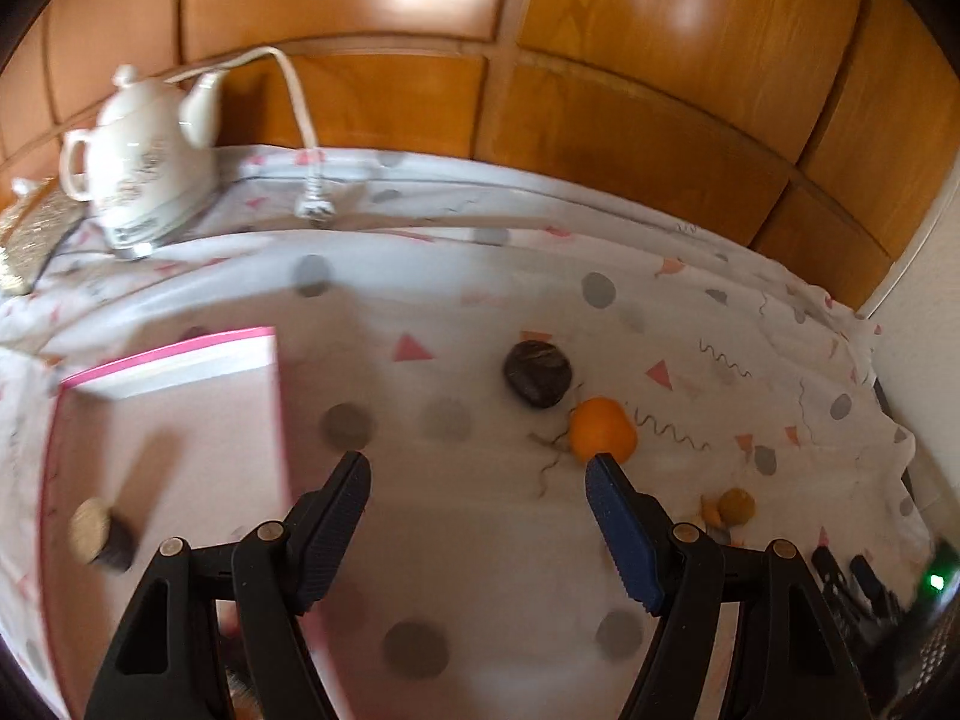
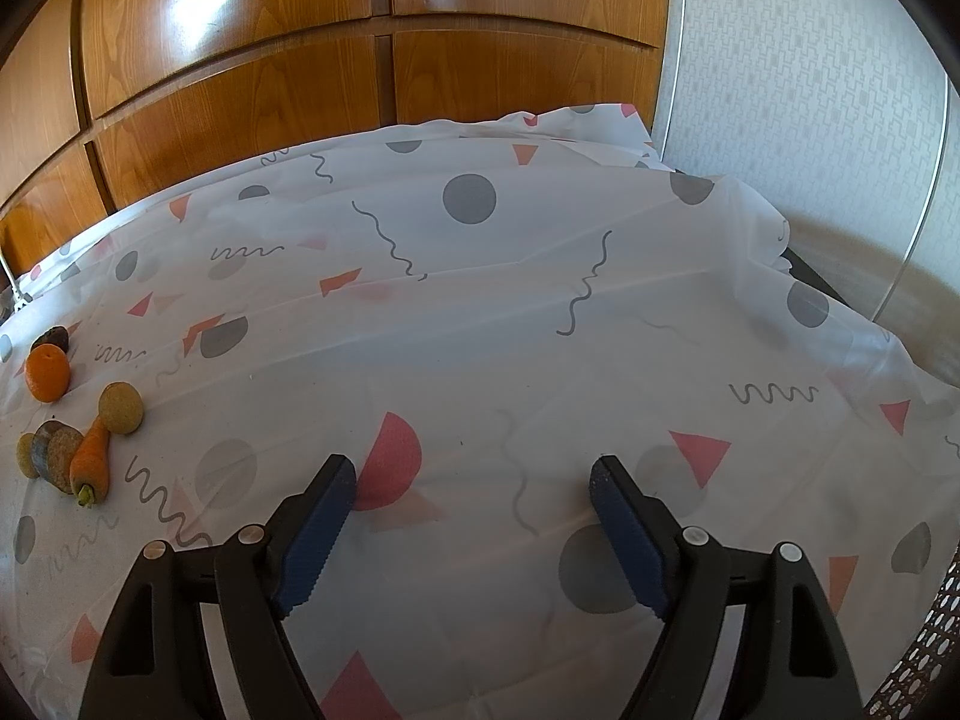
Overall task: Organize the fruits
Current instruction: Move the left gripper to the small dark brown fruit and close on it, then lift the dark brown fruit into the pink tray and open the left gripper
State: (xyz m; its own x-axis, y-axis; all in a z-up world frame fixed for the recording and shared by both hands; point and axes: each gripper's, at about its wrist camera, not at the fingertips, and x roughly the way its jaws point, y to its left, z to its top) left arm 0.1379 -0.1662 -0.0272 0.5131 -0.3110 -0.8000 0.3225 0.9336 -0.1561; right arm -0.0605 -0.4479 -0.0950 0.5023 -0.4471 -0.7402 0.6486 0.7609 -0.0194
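Observation:
In the left wrist view, my left gripper (image 1: 477, 465) is open and empty above the patterned cloth. An orange (image 1: 600, 429) lies just past its right fingertip, with a dark round fruit (image 1: 536, 373) behind it. A pink-rimmed box (image 1: 174, 420) lies at left with a small cut piece (image 1: 99, 534) in it. In the right wrist view, my right gripper (image 2: 474, 468) is open and empty over bare cloth. At far left lie the orange (image 2: 48, 372), the dark fruit (image 2: 51, 337), a carrot (image 2: 91, 459), a tan round piece (image 2: 121, 408) and sliced pieces (image 2: 54, 456).
A white teapot (image 1: 144, 162) and a white power plug (image 1: 312, 204) stand at the back left. Wooden panelling (image 1: 600, 120) runs behind the table. A wall (image 2: 810, 90) and the table's edge lie at right. Small yellowish pieces (image 1: 732, 507) lie near the right.

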